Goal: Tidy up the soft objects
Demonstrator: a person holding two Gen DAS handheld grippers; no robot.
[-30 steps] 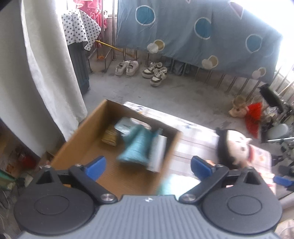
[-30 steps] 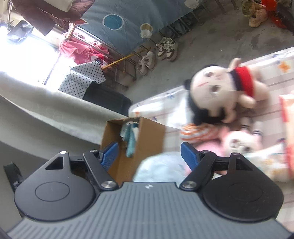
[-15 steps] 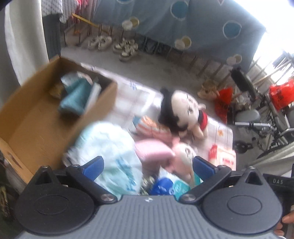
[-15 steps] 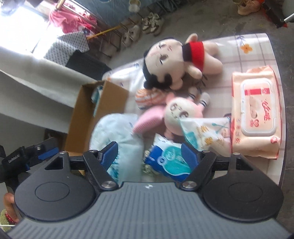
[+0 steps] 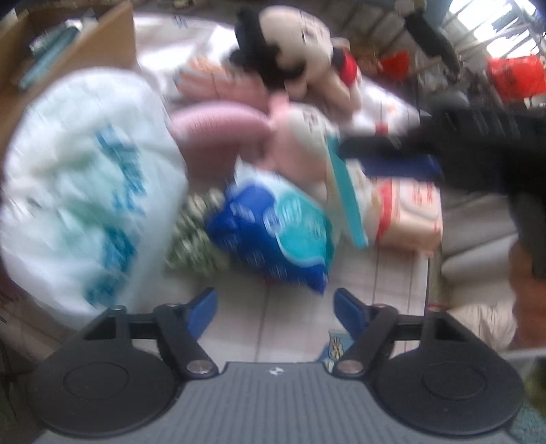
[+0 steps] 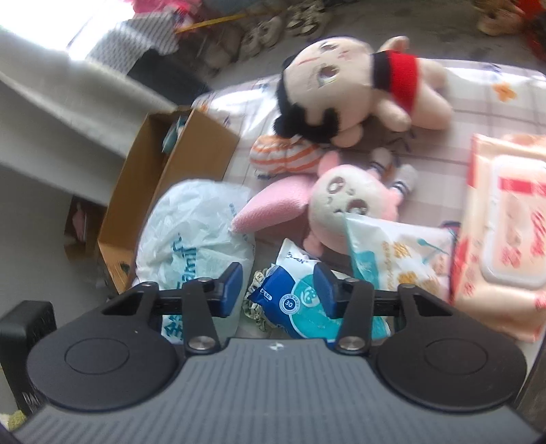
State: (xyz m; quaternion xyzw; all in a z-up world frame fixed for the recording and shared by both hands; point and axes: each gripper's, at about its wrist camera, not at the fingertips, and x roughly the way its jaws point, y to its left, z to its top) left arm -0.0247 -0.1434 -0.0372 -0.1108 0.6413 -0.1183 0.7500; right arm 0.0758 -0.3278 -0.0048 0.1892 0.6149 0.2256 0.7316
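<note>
Soft things lie on a checked cloth: a black-haired doll (image 6: 344,85), a pink plush (image 6: 341,201), an orange striped bundle (image 6: 286,157), a white plastic bag (image 6: 194,232), a blue tissue pack (image 6: 300,300) and a big wet-wipes pack (image 6: 505,232). My right gripper (image 6: 278,290) is open, its jaws on either side of the blue tissue pack's top, just above it. My left gripper (image 5: 274,307) is open and empty, close in front of the same blue pack (image 5: 273,232). The right gripper's blue finger (image 5: 399,167) shows at the right of the blurred left wrist view.
A cardboard box (image 6: 160,191) with teal items inside stands left of the pile, against a white curtain (image 6: 61,112). A patterned snack bag (image 6: 399,252) lies between the plush and the wipes. Shoes (image 6: 273,24) stand on the concrete floor behind.
Both grippers swung away from the cardboard box toward the pile and came down close to the blue tissue pack. The right jaws narrowed. The left view is motion-blurred.
</note>
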